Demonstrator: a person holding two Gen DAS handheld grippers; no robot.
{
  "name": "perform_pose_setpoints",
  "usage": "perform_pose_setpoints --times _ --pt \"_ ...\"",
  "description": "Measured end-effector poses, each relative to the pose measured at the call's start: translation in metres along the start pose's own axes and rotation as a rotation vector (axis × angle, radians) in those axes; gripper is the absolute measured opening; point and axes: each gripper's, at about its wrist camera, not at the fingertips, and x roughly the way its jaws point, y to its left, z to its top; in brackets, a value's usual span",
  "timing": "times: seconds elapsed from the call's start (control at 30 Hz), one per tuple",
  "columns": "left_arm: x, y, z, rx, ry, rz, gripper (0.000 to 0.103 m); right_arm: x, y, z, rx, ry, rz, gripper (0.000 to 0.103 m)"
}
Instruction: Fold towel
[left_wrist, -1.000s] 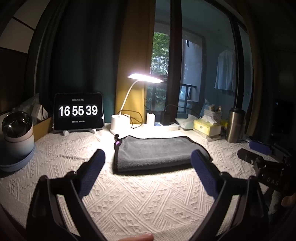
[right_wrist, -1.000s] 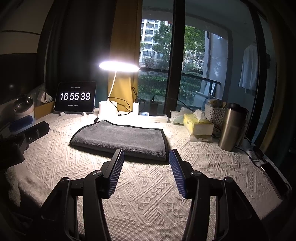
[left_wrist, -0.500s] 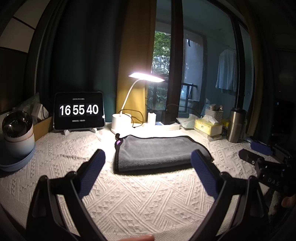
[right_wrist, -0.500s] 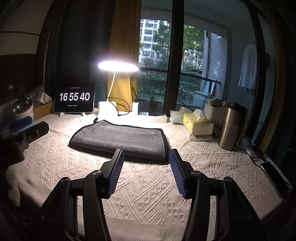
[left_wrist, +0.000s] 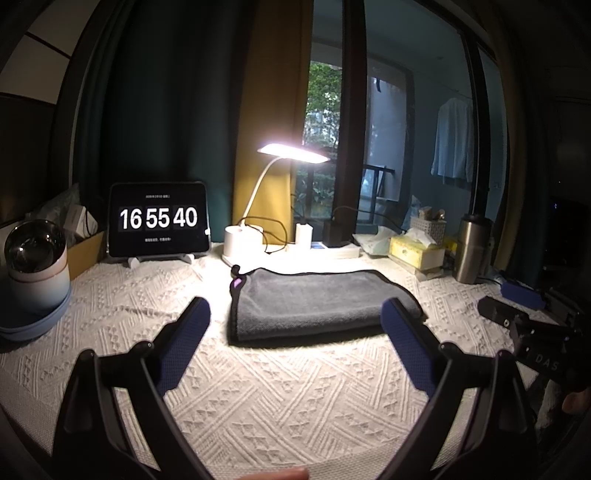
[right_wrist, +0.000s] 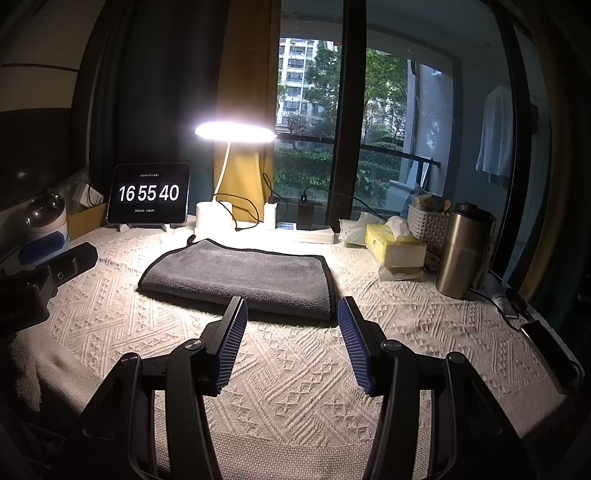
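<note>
Both the left gripper and right gripper hover spread and empty, near the folded grey towel. A shallow pinch might catch only the top layer, undoing the fold.

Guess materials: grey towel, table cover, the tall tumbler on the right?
Grey towel: looks like plush microfibre, matte short pile, with a black stitched border.
Table cover: off-white woven textile, probably cotton, with a raised geometric weave.
Tumbler: likely brushed stainless steel, judging by the soft metallic sheen; dark lid, possibly plastic.
</note>
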Motion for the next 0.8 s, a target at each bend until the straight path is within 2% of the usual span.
perform_pose_setpoints --times 0.8 --pt "-0.0010 0.0007 -0.0014 -0.003 0.005 0.003 0.095 0.0009 -0.0005 -0.0012 0.006 0.003 0.001 0.054"
